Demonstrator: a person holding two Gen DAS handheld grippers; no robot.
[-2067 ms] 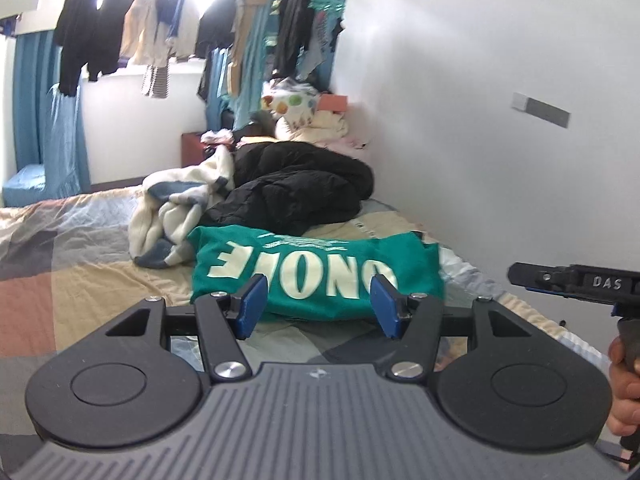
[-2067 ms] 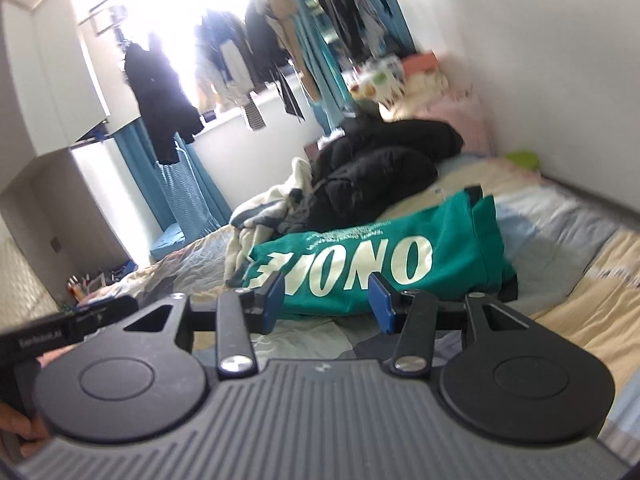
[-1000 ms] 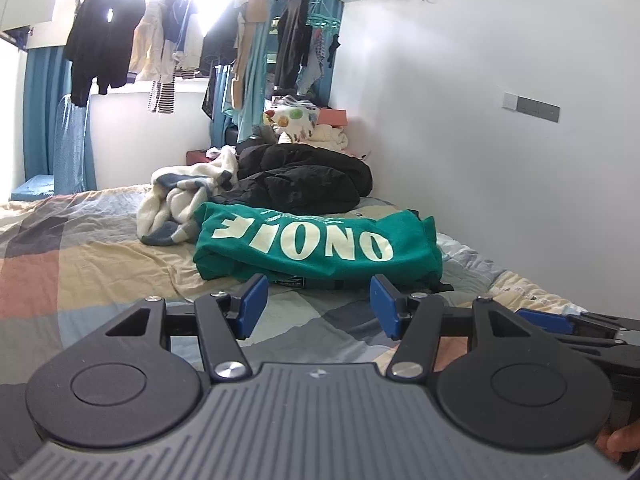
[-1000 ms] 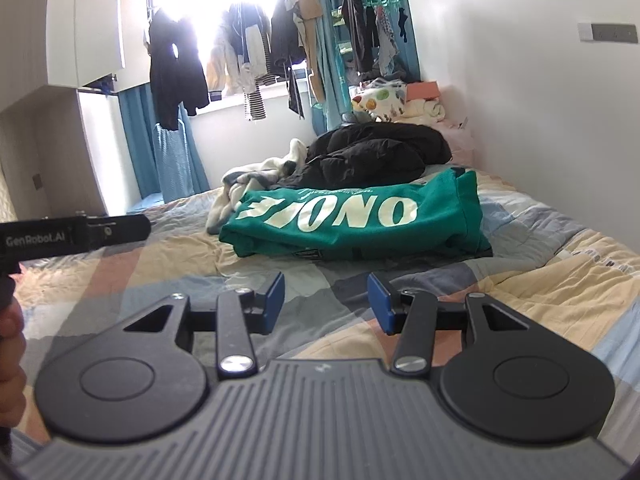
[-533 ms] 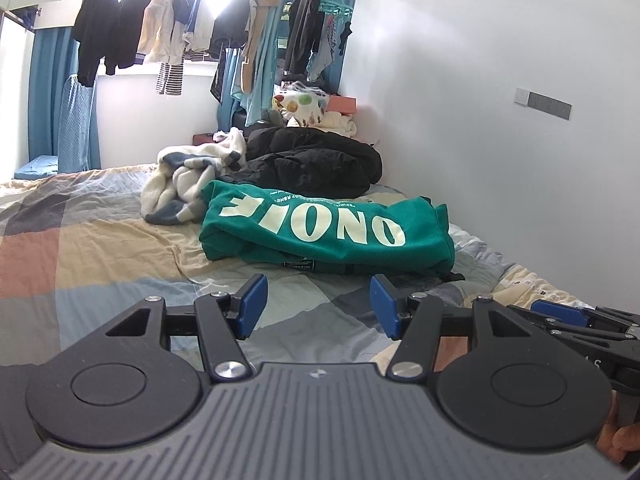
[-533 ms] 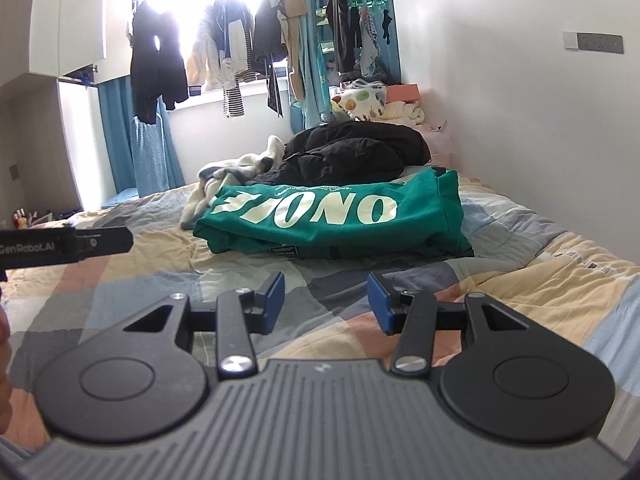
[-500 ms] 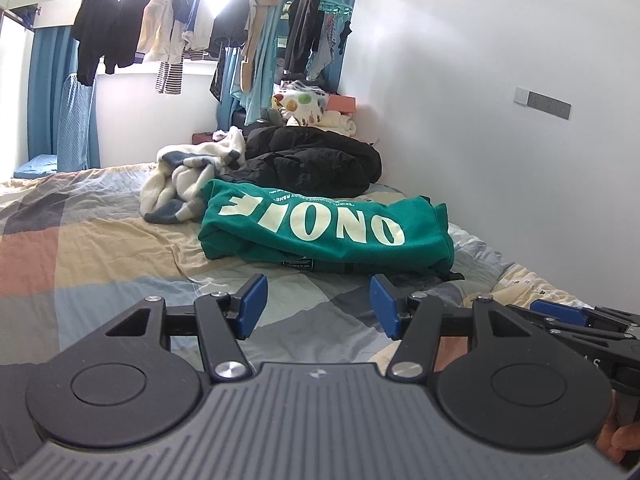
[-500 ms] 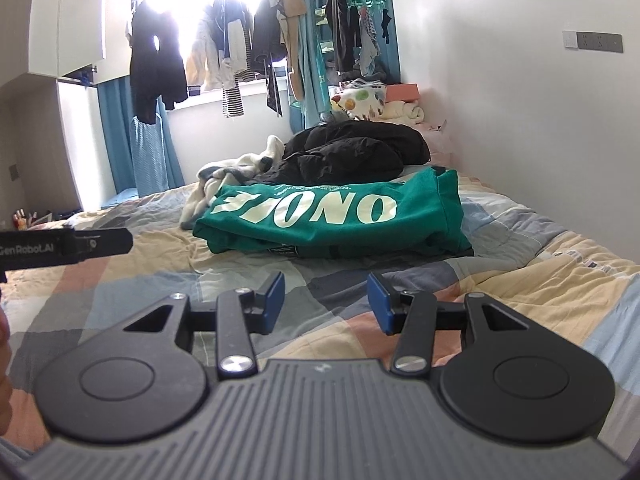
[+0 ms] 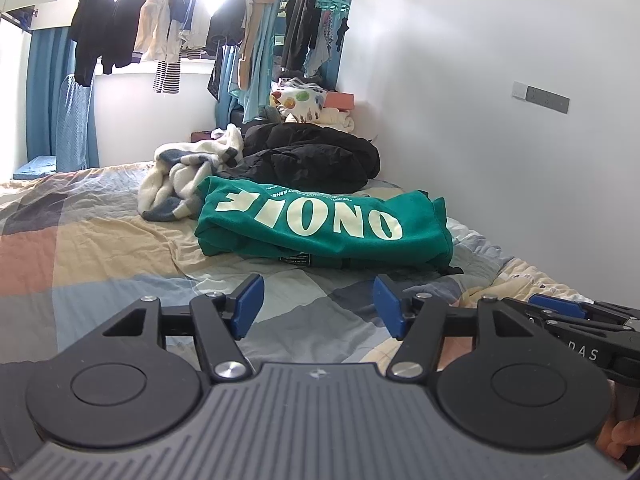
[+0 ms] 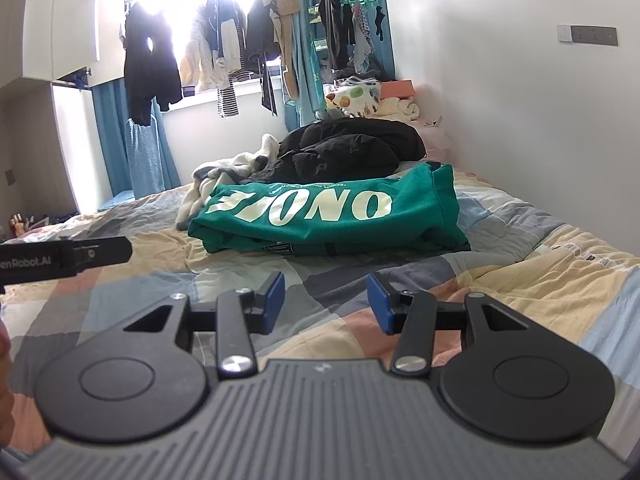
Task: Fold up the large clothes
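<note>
A folded green sweatshirt (image 9: 320, 224) with cream letters lies on the patchwork bedspread (image 9: 100, 240), a short way ahead of both grippers; the right wrist view shows the same sweatshirt (image 10: 332, 212). My left gripper (image 9: 318, 306) hovers over the bed with its jaws opening and nothing between its blue pads. My right gripper (image 10: 326, 302) also stands open and empty. Each gripper shows at the edge of the other's view: the right gripper (image 9: 568, 312) low on the right, the left gripper (image 10: 64, 260) on the left.
Behind the sweatshirt lie a black jacket (image 9: 312, 156) and a white and blue garment (image 9: 180, 180). Pillows (image 9: 304, 100) are piled at the head of the bed. A white wall (image 9: 520, 160) runs along the right. Clothes (image 9: 108, 20) hang at the window.
Both views tipped down toward the bed about two seconds ago and have since come up and settled. The sweatshirt lies where it was. The left jaws stand a little wider.
</note>
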